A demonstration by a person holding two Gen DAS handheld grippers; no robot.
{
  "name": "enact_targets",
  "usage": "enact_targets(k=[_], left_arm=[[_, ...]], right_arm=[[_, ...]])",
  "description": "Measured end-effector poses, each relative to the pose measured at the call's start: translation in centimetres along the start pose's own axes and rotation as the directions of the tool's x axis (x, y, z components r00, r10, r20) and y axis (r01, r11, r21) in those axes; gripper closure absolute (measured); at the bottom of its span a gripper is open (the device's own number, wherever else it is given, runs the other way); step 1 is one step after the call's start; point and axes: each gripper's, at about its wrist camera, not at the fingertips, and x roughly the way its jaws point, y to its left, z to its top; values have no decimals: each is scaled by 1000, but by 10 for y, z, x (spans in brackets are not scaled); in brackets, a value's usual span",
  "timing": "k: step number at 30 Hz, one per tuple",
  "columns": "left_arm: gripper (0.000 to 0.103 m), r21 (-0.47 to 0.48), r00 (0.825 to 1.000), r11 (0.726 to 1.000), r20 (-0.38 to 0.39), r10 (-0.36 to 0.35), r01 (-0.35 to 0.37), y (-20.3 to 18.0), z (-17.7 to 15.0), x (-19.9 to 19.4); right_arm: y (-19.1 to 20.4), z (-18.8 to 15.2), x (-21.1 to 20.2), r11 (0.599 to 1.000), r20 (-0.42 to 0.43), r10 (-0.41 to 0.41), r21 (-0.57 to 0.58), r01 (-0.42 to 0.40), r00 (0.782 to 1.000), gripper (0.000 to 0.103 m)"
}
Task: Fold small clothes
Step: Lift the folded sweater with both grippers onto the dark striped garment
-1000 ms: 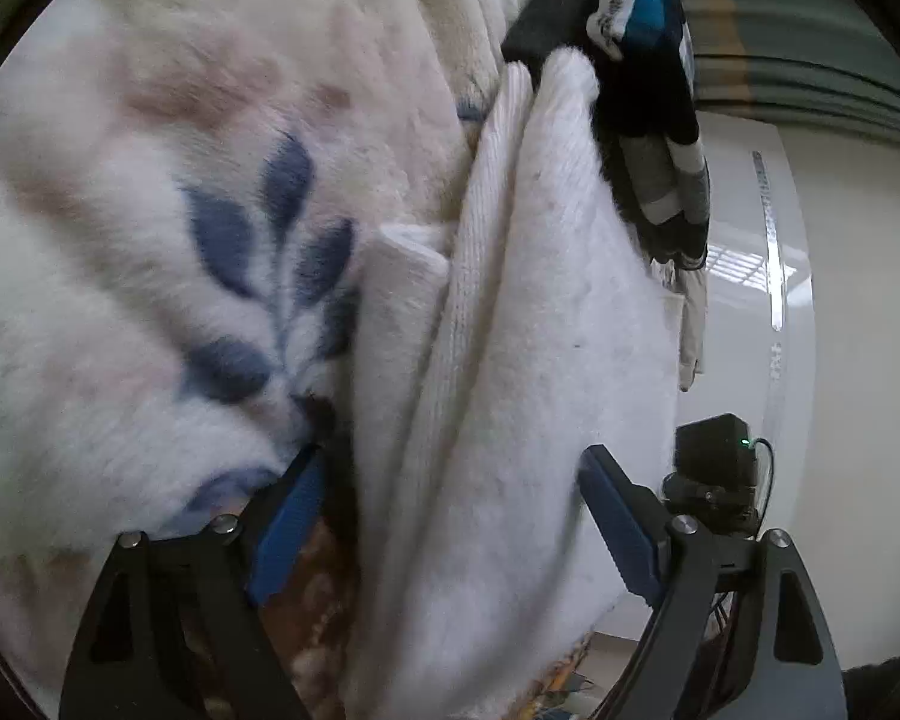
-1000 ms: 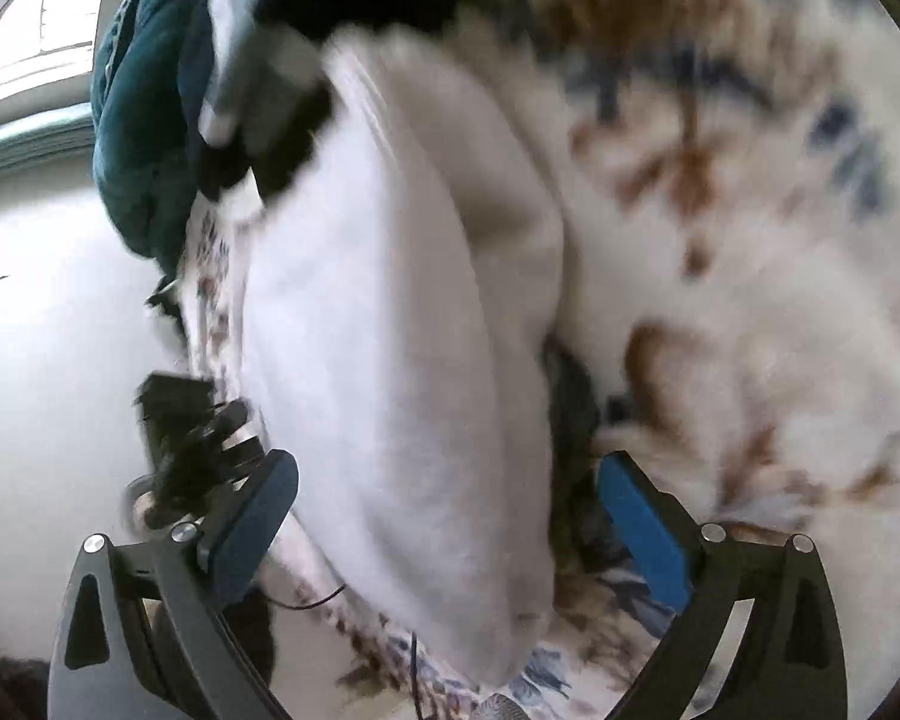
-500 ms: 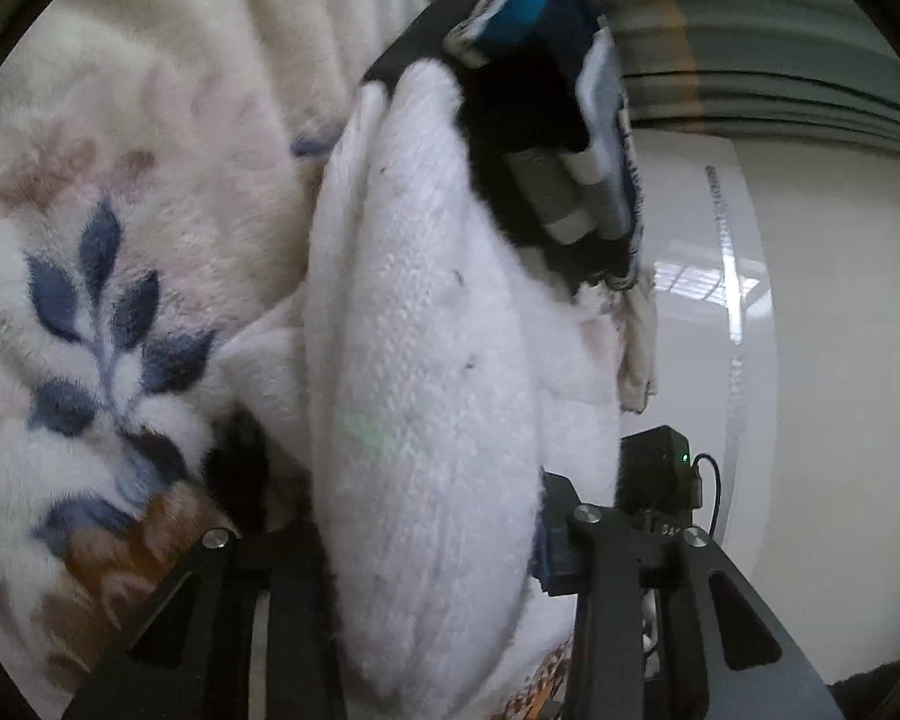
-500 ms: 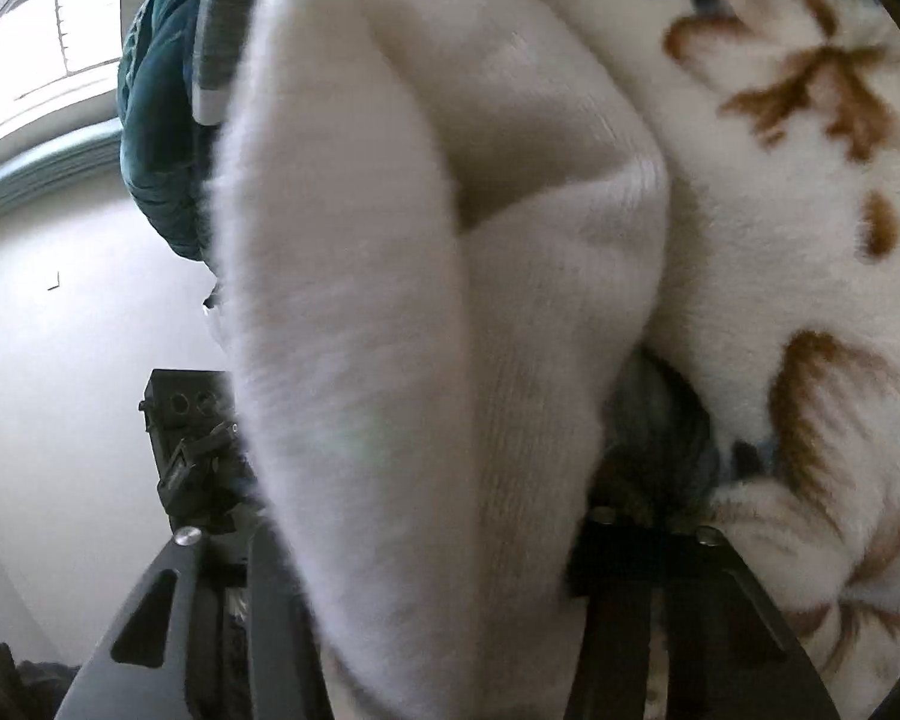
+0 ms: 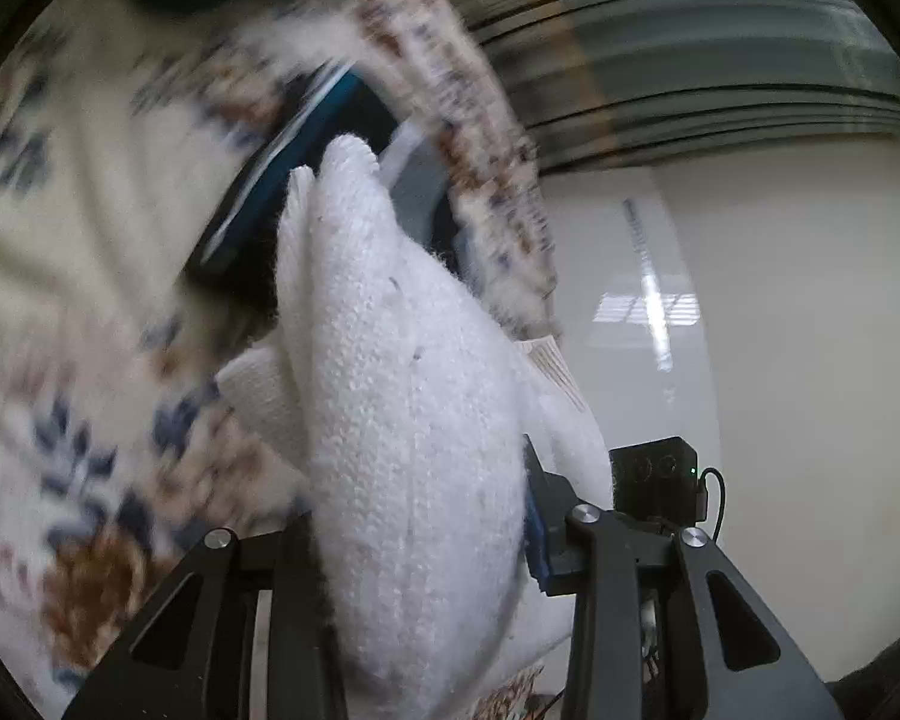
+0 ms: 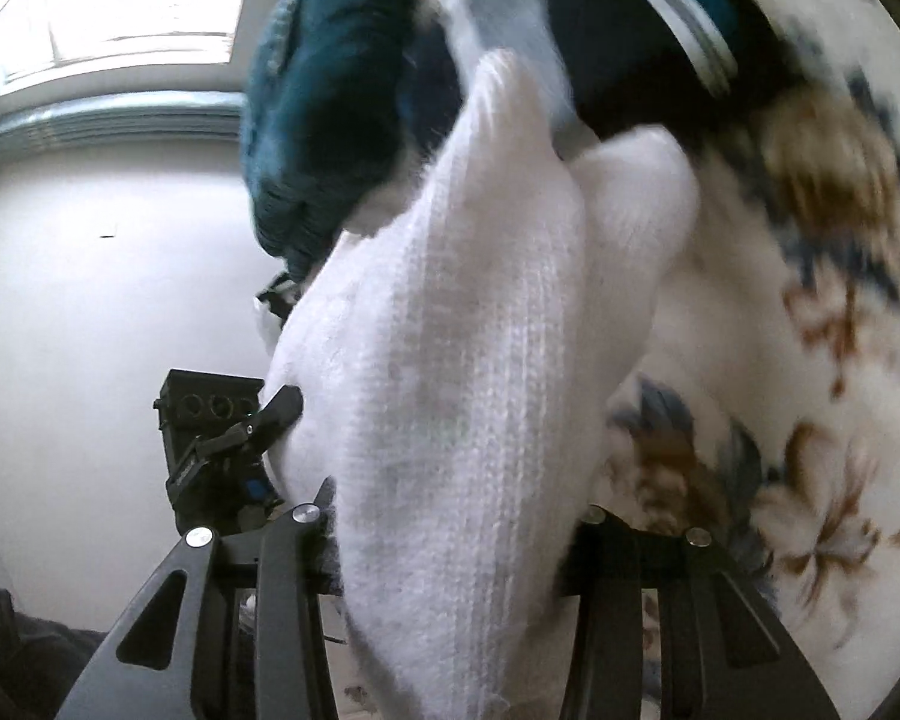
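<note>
White sock held by both tools

The white sock (image 5: 414,420) is clamped by the left tool (image 5: 417,531) and right tool (image 6: 450,516), closed at opposite ends so it can be folded.

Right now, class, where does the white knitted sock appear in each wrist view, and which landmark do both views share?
Left wrist: the white knitted sock fills the centre, clamped between the left tongs.
Right wrist: the sock fills the centre, clamped between the right tongs.
Shared landmark: the floral fleece blanket behind it.
</note>
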Motion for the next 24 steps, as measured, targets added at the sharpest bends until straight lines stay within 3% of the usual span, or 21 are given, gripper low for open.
enact_targets(k=[6,8,13,16,19,22,24], left_arm=[[70,88,995,994,74,-69,63,-33,81,14],[70,114,993,992,90,-73,62,-34,111,29],[70,140,998,989,50,47,-54,9,161,94],[70,134,988,981,-29,149,-144,52,161,129],[67,141,977,972,-72,200,-189,77,153,142],[65,149,977,969,-57,205,-195,72,149,133],[62,180,966,951,-24,258,-250,61,147,128]], right_arm=[[56,98,-38,993,97,-2,-119,14,995,59],[55,129,-52,990,121,0,-143,17,993,59],[11,222,-46,983,114,-56,-166,75,992,59],[-25,230,-14,981,69,-116,-147,125,991,59],[-59,241,13,975,15,-182,-128,182,983,58],[-67,243,18,968,4,-210,-141,209,978,47],[-61,240,11,951,36,-268,-148,270,963,38]])
